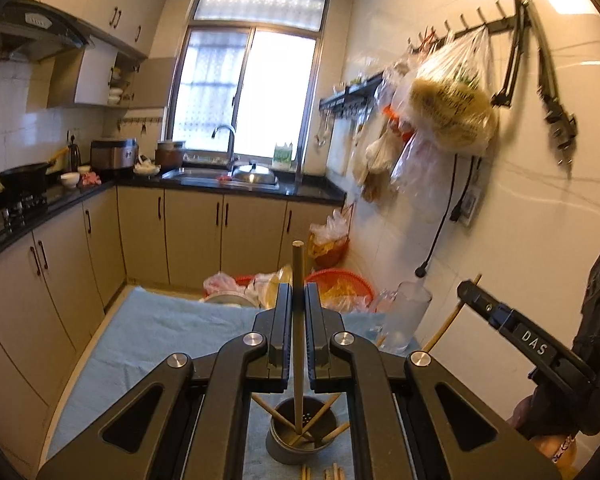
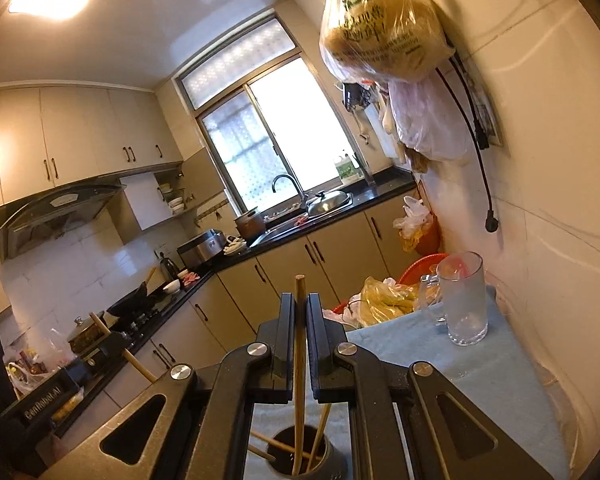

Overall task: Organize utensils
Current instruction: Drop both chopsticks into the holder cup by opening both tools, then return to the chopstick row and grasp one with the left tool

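Note:
In the left wrist view my left gripper [image 1: 298, 292] is shut on a wooden chopstick [image 1: 297, 264] held upright. Its lower end points into the dark round holder [image 1: 284, 450] on the blue cloth [image 1: 160, 340], which holds several chopsticks. At the right edge my right gripper [image 1: 466, 290] grips a slanted chopstick [image 1: 448, 322]. In the right wrist view the right gripper [image 2: 300, 300] is shut on a chopstick [image 2: 299, 292] that reaches down into the holder [image 2: 336, 464]. The left gripper [image 2: 112, 340] shows at the left with its chopstick [image 2: 138, 364].
A glass mug [image 1: 404, 316] [image 2: 464, 300] stands on the cloth near the tiled wall. Loose chopsticks [image 1: 330, 473] lie in front of the holder. Red baskets [image 1: 340, 280] with plastic bags sit beyond the table. Bags [image 1: 452, 100] hang on the right wall; cabinets and stove line the left.

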{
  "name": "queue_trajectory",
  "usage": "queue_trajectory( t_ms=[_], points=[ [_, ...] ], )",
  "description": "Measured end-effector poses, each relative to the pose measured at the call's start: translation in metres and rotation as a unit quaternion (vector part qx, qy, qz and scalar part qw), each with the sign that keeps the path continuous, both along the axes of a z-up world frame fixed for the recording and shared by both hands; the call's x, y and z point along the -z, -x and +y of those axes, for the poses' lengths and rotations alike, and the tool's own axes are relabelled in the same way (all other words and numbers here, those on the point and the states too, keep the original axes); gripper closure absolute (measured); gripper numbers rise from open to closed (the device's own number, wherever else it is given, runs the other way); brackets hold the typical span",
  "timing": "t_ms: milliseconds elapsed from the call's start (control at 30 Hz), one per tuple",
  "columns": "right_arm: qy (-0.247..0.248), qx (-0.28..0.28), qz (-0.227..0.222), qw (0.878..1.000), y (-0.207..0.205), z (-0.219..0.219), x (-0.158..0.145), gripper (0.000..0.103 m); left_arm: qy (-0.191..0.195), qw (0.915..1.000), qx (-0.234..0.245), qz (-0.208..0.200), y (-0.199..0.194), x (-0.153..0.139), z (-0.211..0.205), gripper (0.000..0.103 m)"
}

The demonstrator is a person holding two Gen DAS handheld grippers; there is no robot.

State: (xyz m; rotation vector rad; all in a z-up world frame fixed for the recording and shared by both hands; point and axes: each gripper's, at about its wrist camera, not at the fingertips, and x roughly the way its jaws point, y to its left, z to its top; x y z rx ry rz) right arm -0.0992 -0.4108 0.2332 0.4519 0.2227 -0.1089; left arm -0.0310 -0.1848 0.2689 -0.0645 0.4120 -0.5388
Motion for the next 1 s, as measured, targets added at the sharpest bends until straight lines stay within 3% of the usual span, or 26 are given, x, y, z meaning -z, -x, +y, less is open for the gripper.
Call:
queue_trajectory(
  t_ms=[100, 267, 533, 600, 667, 833, 1000],
  points=[
    [0.017, 0.004, 0.015, 1.0, -0.014, 0.001, 0.014, 0.097, -0.009, 0.9997, -0.002, 0.022, -0.014, 0.019, -0.006, 0.097],
    [0.001, -0.019, 0.058, 0.998, -0.032, 0.001, 0.048, 0.097, -0.024, 0.9981, -0.005, 0.056, -0.028, 0.046, -0.01, 0.097],
    [0.003, -0.042, 0.103, 0.994, -0.04, 0.007, 0.073, 0.091, -0.018, 0.9971, -0.007, 0.074, -0.026, 0.05, -0.001, 0.096],
    [0.006, -0.038, 0.101, 0.994, -0.035, 0.007, 0.07, 0.08, -0.015, 0.9969, -0.01, 0.076, -0.02, 0.047, 0.006, 0.088],
    [0.009, -0.035, 0.095, 0.995, -0.025, 0.007, 0.065, 0.069, -0.006, 0.9967, -0.012, 0.08, -0.012, 0.042, 0.015, 0.066],
    [0.009, -0.034, 0.092, 0.995, 0.002, 0.01, 0.057, 0.063, 0.014, 0.9964, -0.02, 0.081, 0.016, 0.025, 0.042, 0.061],
    [-0.001, -0.035, 0.085, 0.996, 0.041, 0.019, 0.054, 0.053, 0.02, 0.9975, -0.028, 0.063, 0.059, 0.012, 0.071, 0.049]
  ],
)
